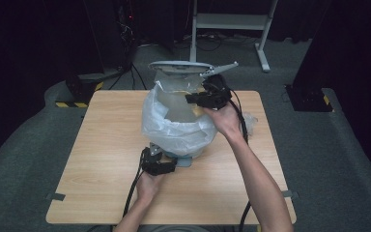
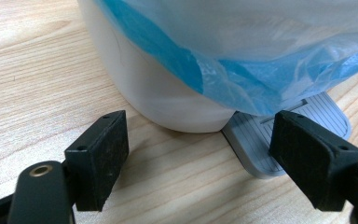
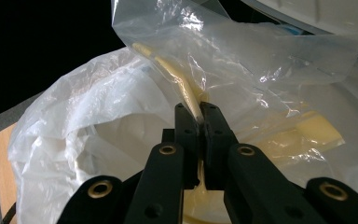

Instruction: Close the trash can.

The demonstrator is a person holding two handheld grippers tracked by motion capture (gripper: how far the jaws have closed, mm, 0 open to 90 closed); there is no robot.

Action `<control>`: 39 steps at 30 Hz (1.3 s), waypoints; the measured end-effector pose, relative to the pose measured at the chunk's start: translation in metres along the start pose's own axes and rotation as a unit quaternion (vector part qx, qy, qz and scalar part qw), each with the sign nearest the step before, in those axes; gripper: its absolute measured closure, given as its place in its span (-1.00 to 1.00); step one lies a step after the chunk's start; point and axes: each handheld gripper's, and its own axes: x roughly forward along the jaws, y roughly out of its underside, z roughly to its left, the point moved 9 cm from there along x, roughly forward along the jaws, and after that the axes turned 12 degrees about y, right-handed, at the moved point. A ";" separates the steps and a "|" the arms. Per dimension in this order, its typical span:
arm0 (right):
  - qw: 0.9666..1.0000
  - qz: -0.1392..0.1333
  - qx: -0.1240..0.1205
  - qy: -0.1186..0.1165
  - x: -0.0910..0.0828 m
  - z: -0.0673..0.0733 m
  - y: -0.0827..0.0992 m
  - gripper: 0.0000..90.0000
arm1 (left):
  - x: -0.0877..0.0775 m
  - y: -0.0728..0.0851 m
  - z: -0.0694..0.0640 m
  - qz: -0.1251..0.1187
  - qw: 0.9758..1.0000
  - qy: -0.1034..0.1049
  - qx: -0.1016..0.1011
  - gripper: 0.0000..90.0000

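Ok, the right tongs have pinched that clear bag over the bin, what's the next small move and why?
Probably lower the clear bag into the bin's liner: the right tongs grip it above the open mouth, lid up, while the open left tongs flank the pedal.

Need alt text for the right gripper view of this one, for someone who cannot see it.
The right gripper, jaws shut, pinches a clear plastic bag at a fold with a yellowish strip inside. Behind it, a white bin liner billows over the open bin, with the raised lid at the top right and a corner of the wooden table at the left.
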 end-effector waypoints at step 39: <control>0.995 0.091 -0.027 -0.004 0.019 0.005 0.024 0.95 | 0.000 0.000 0.000 -0.002 1.000 0.000 -0.003 -0.56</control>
